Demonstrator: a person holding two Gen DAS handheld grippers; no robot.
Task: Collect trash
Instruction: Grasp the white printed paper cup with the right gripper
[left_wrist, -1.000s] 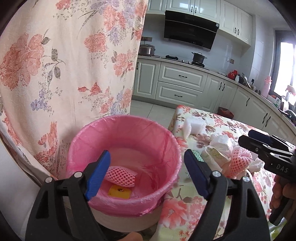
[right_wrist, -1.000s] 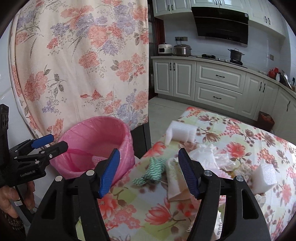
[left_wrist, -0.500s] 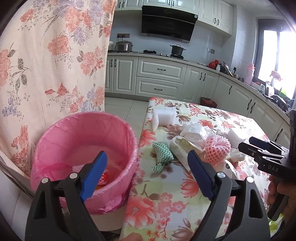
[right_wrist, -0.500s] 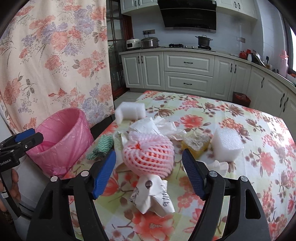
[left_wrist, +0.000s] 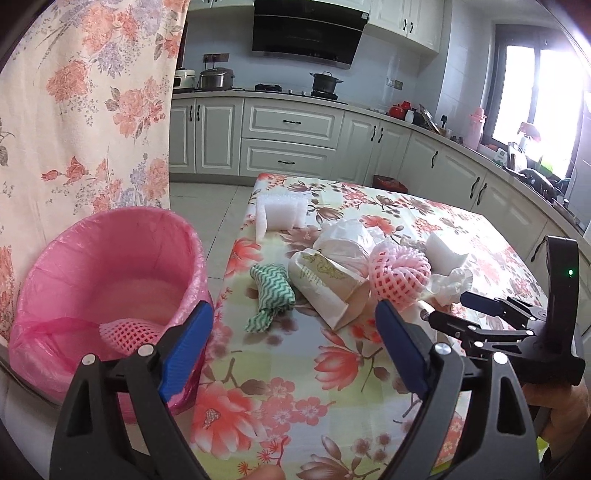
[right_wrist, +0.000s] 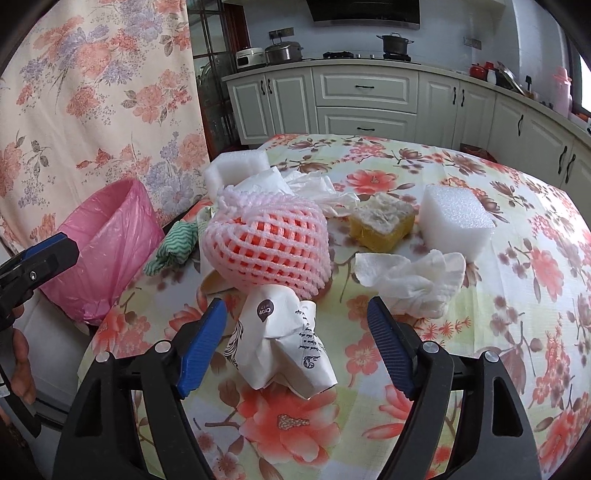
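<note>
Your left gripper (left_wrist: 293, 343) is spread wide with nothing between its blue pads; it hangs over the table edge, just right of the pink-lined round trash bin (left_wrist: 107, 291). A pink foam net sleeve (left_wrist: 127, 332) lies inside the bin (on the side nearest you).

Your right gripper (right_wrist: 295, 339) is also released, jaws wide. The crumpled white printed paper wrapper (right_wrist: 284, 339) sits between the pads, but I can't tell whether either pad touches it.

Everything else, taken from the pink-and-white foam fruit net with an orange fruit inside (right_wrist: 266, 247):
- wrapper: just in front of it, touching its lower edge
- crumpled white paper towel (right_wrist: 410, 284): right of it, near
- yellow sponge chunk with a whitish top (right_wrist: 382, 225): behind-right, apart from it
- white foam block (right_wrist: 456, 221): further right, just beside the sponge
- green-and-white zigzag cloth (right_wrist: 171, 247): left of it, toward the bin
- white folded foam sheet (right_wrist: 236, 170): behind it, near the table's far-left corner
- thin white crumpled plastic or tissue (right_wrist: 314, 188): directly behind, touching the net
- cream paper bag with a green print (left_wrist: 321, 288): between cloth and net, seen from the left wrist

All of it lies on the floral tablecloth (right_wrist: 517, 295). The bin stands off the table's left edge, against the floral curtain (right_wrist: 92, 92).
</note>
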